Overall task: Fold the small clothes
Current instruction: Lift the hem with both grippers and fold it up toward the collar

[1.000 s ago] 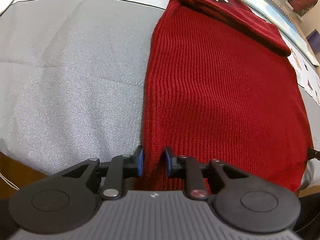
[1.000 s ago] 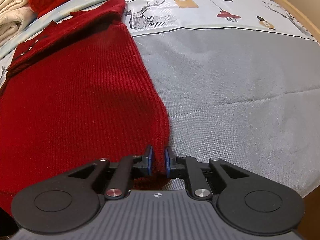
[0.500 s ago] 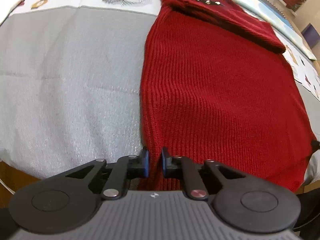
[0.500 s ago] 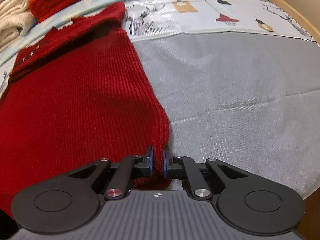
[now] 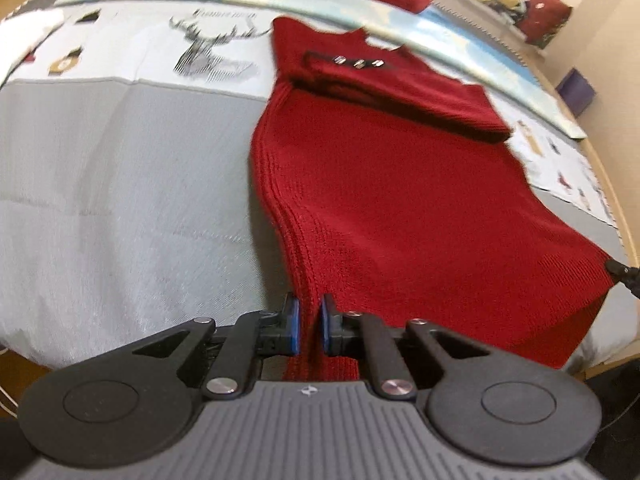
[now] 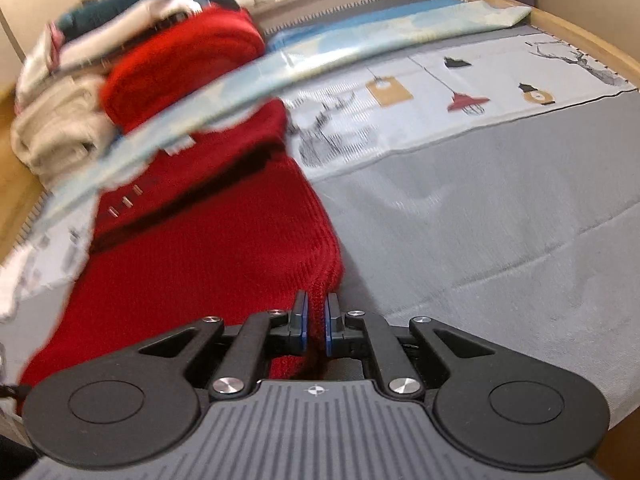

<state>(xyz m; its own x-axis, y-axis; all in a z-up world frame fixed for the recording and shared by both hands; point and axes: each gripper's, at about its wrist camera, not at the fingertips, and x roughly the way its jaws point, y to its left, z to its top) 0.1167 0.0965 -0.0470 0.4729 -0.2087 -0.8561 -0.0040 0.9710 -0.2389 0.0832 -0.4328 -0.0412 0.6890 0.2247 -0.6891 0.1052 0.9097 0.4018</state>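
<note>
A red knitted sweater (image 5: 392, 184) lies on a grey cloth (image 5: 120, 184), its collar with three small metal clasps (image 5: 358, 63) at the far end and its sleeves folded across the chest. My left gripper (image 5: 307, 330) is shut on the sweater's near left hem corner and holds it lifted off the cloth. My right gripper (image 6: 316, 326) is shut on the near right hem corner of the sweater (image 6: 208, 264), also lifted. The tip of the right gripper (image 5: 622, 270) shows at the right edge of the left wrist view.
A stack of folded clothes (image 6: 120, 64), red, cream and dark, sits at the far end beyond a pale blue cloth strip (image 6: 360, 40). A printed cloth with deer and lamps (image 6: 460, 100) covers the far part. The wooden table edge (image 6: 592, 36) curves around.
Both grippers have closed fully on the hem corners and risen, lifting the sweater's near edge off the cloth and carrying it toward the collar. The views now tilt up toward the far end.
</note>
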